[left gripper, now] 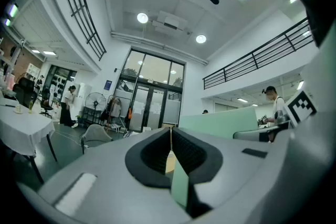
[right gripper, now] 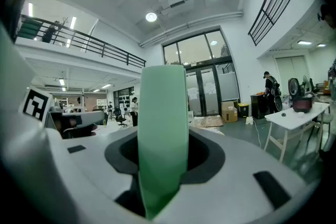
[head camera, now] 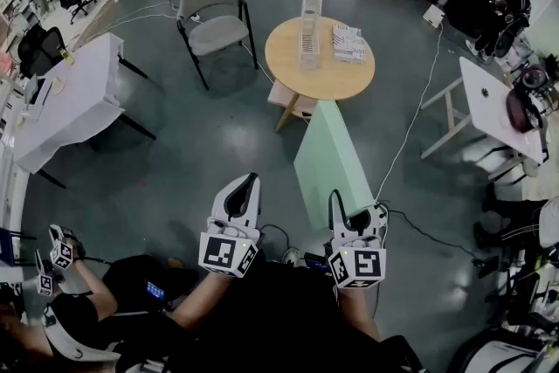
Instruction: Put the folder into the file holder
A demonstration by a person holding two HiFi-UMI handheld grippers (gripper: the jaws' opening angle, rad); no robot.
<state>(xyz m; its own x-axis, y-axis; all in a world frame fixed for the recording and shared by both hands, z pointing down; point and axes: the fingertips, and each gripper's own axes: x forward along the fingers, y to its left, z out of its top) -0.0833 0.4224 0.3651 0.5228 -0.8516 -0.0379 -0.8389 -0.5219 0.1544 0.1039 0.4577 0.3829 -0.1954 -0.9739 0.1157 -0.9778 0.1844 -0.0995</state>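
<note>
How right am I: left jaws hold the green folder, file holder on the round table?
Wrong side: the right gripper holds the green folder in its jaws, as the right gripper view shows. The file holder is on the round table.

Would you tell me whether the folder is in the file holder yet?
Out: the right gripper holds the folder, apart from the file holder.

File holder (head camera: 310, 29) on round table (head camera: 323, 83), paper stack (head camera: 348, 42) right of it; chair (head camera: 214, 29) left of table; folder (head camera: 328, 158) before table.
</note>
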